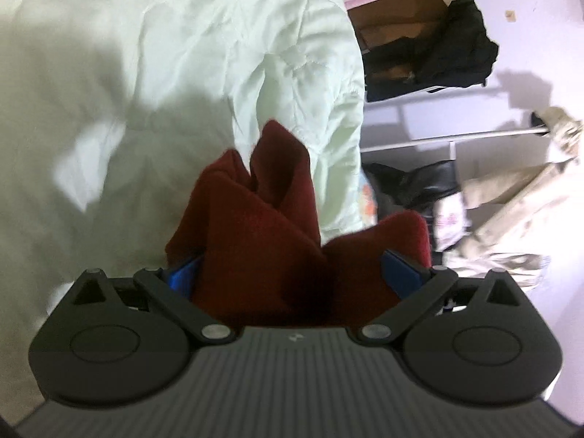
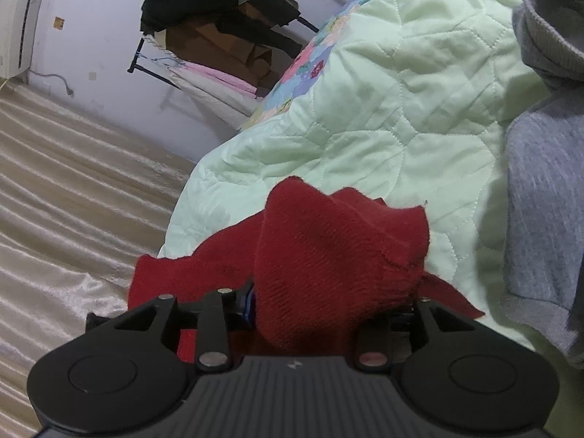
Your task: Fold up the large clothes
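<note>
A dark red knitted garment [image 1: 262,226] bunches up between the blue-padded fingers of my left gripper [image 1: 292,273], which is shut on it above a pale green quilt [image 1: 182,54]. In the right wrist view the same red garment [image 2: 328,262] piles over my right gripper [image 2: 328,303], hiding most of both fingers; the linkages stand close together, shut on the cloth. A flap of the red knit trails left over the quilt's edge [image 2: 160,277].
A grey knitted garment [image 2: 540,189] lies on the green quilt [image 2: 383,109] at the right. Beyond the bed stand a clothes rack with dark clothes [image 2: 204,3], cardboard boxes [image 1: 398,22], a beige coat [image 1: 518,197] and a beige curtain [image 2: 73,189].
</note>
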A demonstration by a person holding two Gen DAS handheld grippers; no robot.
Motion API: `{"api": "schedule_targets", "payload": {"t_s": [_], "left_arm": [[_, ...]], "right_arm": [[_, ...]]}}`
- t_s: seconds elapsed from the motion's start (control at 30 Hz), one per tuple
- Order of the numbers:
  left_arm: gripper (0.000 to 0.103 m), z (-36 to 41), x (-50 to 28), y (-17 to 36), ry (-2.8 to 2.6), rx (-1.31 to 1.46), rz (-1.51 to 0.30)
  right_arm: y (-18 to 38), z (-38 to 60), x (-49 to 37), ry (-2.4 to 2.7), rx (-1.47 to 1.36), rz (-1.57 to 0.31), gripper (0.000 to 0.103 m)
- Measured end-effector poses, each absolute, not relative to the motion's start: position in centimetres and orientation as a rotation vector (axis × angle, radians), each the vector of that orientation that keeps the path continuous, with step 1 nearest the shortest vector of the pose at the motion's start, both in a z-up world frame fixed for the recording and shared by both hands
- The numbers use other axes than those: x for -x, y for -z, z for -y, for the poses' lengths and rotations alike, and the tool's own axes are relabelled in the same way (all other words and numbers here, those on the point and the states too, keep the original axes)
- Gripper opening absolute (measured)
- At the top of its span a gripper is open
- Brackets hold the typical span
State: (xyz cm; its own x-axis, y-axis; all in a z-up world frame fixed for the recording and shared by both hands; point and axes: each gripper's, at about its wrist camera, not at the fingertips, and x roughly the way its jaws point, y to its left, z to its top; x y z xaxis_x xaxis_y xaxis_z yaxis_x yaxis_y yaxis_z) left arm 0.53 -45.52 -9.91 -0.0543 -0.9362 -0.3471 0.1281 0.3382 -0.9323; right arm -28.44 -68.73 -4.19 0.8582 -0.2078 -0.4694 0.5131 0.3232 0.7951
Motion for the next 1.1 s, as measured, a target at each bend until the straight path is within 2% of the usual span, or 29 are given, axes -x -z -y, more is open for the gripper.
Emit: {"api": "schedule_targets", "payload": {"t_s": [0.23,0.47,0.63,0.73,0.8,0.87,0.93,0.97,1.0,1.1], "left_arm": [[0.098,44.4,-0.5,7.8,1.144,0.814,-1.252],[0.098,42.7,-0.7,7.4,1.168,0.873,-1.234],[0.102,45.0,0.4,5.3,1.224,0.645,-1.176],[0.100,47.3,1.9,5.8,1.175,0.463,-1.193],[0.100,47.8,2.1,6.5,1.132,0.436,-1.210],[0.095,47.5,1.6,7.7,1.083,0.497,-1.248],[0.087,46.6,1.0,8.4,1.046,0.563,-1.266],[0.081,46.4,0.8,8.6,1.030,0.578,-1.271],[0.070,46.1,0.7,8.8,1.014,0.600,-1.275],[0.052,45.5,0.5,9.0,1.003,0.643,-1.284]], "right_arm": [[1.9,67.4,25.6,0.473,-0.949,-0.394,0.049],[1.7,67.1,24.8,0.453,-0.894,-0.433,0.055],[2.1,66.7,24.7,0.430,-0.872,-0.444,0.058],[2.1,66.3,24.5,0.395,-0.854,-0.447,0.060],[2.1,66.0,24.5,0.367,-0.850,-0.450,0.063],[2.3,65.7,24.5,0.355,-0.874,-0.455,0.068],[2.8,65.9,25.0,0.352,-0.943,-0.431,0.075],[3.1,65.9,25.1,0.352,-0.969,-0.425,0.082],[3.4,66.1,25.2,0.354,-1.010,-0.420,0.085],[4.5,66.4,25.5,0.350,-1.137,-0.392,0.085]]}}
